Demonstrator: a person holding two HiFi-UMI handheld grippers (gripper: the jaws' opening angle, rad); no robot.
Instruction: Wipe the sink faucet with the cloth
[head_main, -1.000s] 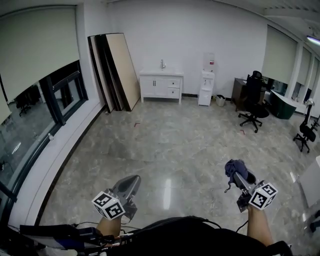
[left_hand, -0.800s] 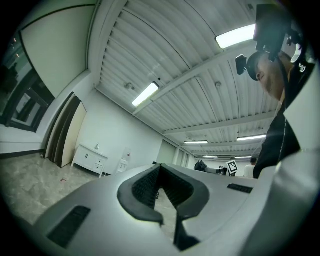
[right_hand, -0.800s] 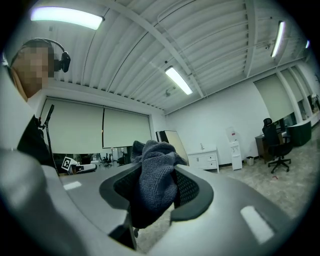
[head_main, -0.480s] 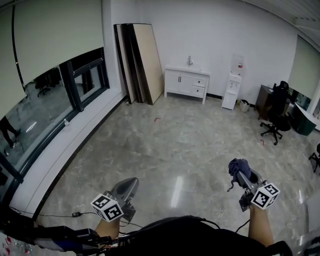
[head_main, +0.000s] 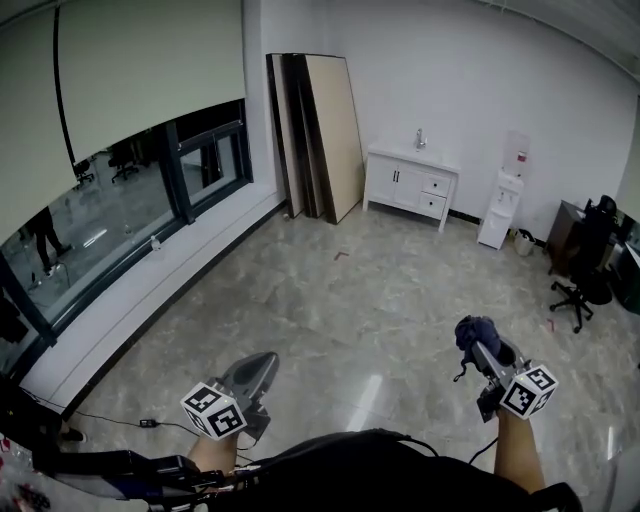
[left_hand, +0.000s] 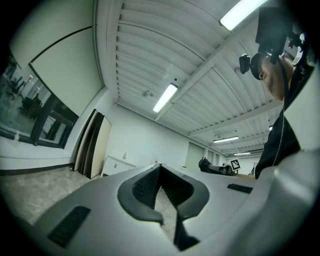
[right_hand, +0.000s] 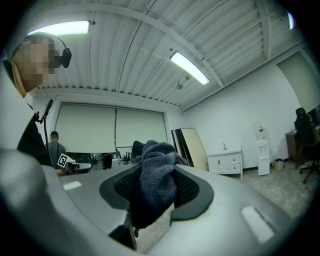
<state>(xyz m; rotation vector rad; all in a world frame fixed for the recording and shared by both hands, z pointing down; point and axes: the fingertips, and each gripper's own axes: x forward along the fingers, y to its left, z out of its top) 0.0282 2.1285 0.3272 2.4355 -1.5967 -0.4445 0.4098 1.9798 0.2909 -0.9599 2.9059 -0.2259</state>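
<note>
The right gripper (head_main: 479, 346) clamps the dark blue cloth (right_hand: 152, 172), while the left gripper (head_main: 264, 362) is closed, empty.

Grey left hand-held gripper (head_main: 266, 360), right hand-held gripper (head_main: 473, 341), marker cubes (head_main: 215, 411), dark top (head_main: 370, 472)

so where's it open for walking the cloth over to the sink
The floor is bare all the way to the sink cabinet. Crowded at the edges: boards lean left of it, water dispenser right, office chair further right.
</note>
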